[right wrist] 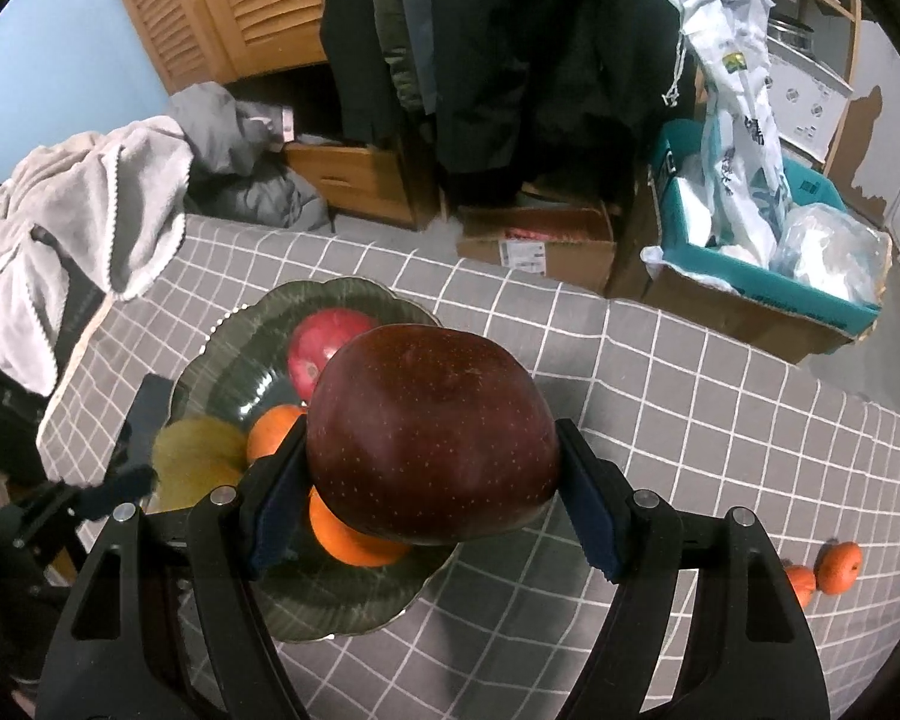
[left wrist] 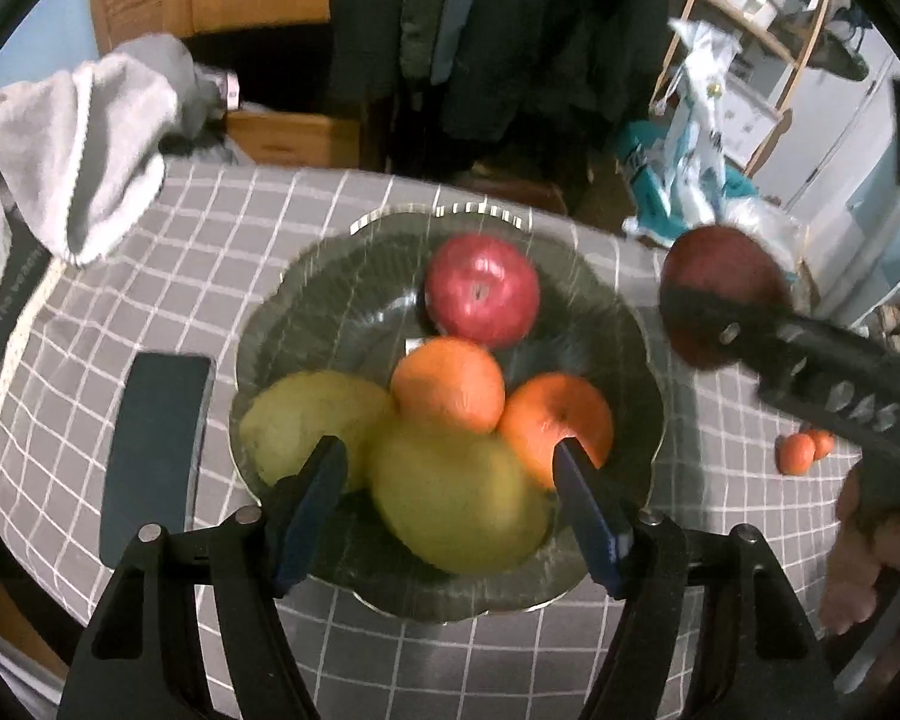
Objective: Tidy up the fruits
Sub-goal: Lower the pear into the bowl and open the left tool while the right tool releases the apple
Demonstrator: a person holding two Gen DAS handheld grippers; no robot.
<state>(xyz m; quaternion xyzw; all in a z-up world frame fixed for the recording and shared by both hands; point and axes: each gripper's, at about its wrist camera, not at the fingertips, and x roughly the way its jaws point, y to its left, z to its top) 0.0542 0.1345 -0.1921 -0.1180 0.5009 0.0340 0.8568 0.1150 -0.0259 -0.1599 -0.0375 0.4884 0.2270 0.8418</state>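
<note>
The tabletop (right wrist: 720,420) carries a grey cloth with a white grid. A grey towel (left wrist: 90,138) is heaped at its far left corner.

A dark green scalloped bowl (left wrist: 330,288) stands on the tabletop, left of centre. It holds five fruits. A red apple (left wrist: 482,290) lies at the far side. Two oranges sit in the middle: one orange (left wrist: 448,383) touches the red apple, the second orange (left wrist: 546,414) lies just to its right. Two yellow-green pears lie at the near side: the larger pear (left wrist: 456,498) in front, the smaller pear (left wrist: 300,420) to its left, touching it.

My left gripper (left wrist: 450,468) points down into the bowl. Its fingers straddle the larger pear. Whether the pads press on the pear, I cannot tell; the view is blurred there.

My right gripper (right wrist: 432,474) pinches a dark red apple (right wrist: 432,432) between both pads. In the right wrist view this apple hangs above the near right part of the bowl, over an orange. In the left wrist view it appears beyond the bowl's right rim.

A dark flat rectangular object (left wrist: 156,444) lies on the tabletop, just left of the bowl.

Two small tangerines (right wrist: 828,570) rest on the tabletop, well to the right of the bowl, touching each other.
</note>
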